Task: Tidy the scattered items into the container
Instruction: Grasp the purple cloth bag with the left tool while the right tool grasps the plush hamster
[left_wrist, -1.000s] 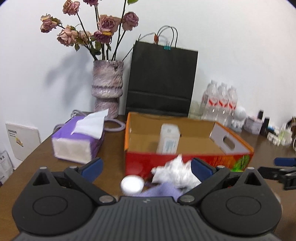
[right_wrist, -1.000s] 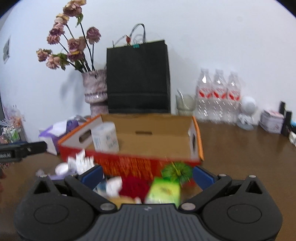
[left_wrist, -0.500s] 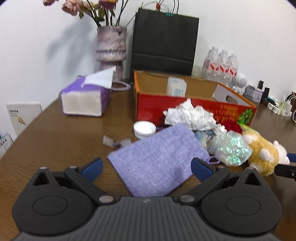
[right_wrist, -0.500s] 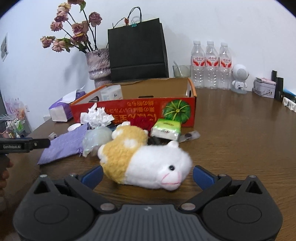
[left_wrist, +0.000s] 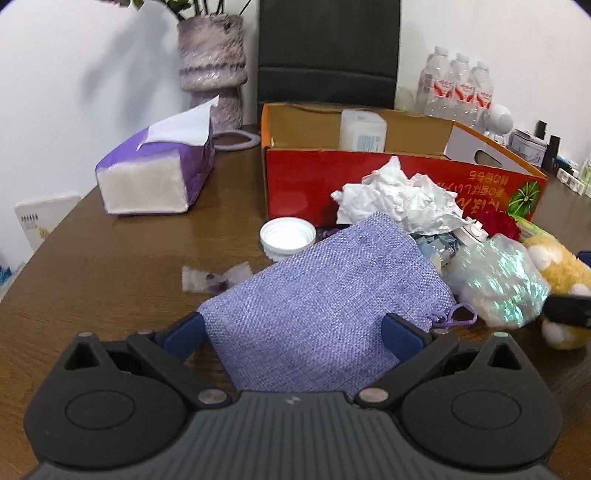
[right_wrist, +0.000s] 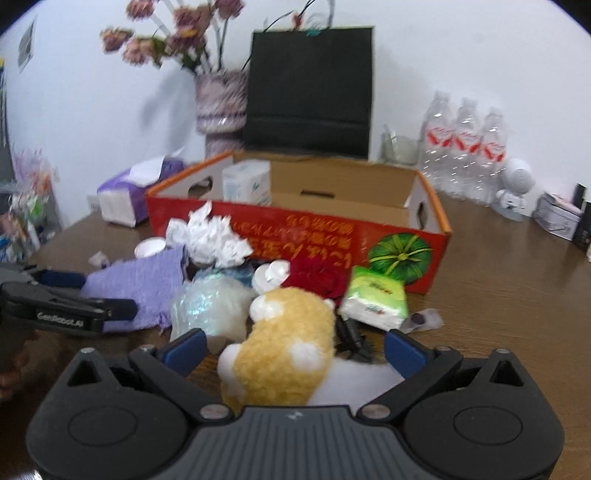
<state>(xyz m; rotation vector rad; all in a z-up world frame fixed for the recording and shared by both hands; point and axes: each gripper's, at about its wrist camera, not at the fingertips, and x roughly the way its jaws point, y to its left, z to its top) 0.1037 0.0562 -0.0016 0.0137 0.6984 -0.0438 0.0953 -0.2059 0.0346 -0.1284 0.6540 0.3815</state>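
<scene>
Landmark: red cardboard box with a pumpkin print, open top, one white carton inside; the scattered pile lies against its near wall. Right gripper spread wide, jaws have just been closing a little; the yellow-and-white plush hamster lies between the pads, not yet pinched, its long axis running roughly away from the gripper toward the box. Left gripper also spread, straddling the near corner of the flat lilac woven drawstring pouch, not squeezing. Right is nearer the plush, left nearer the pouch; likely both close next
</scene>
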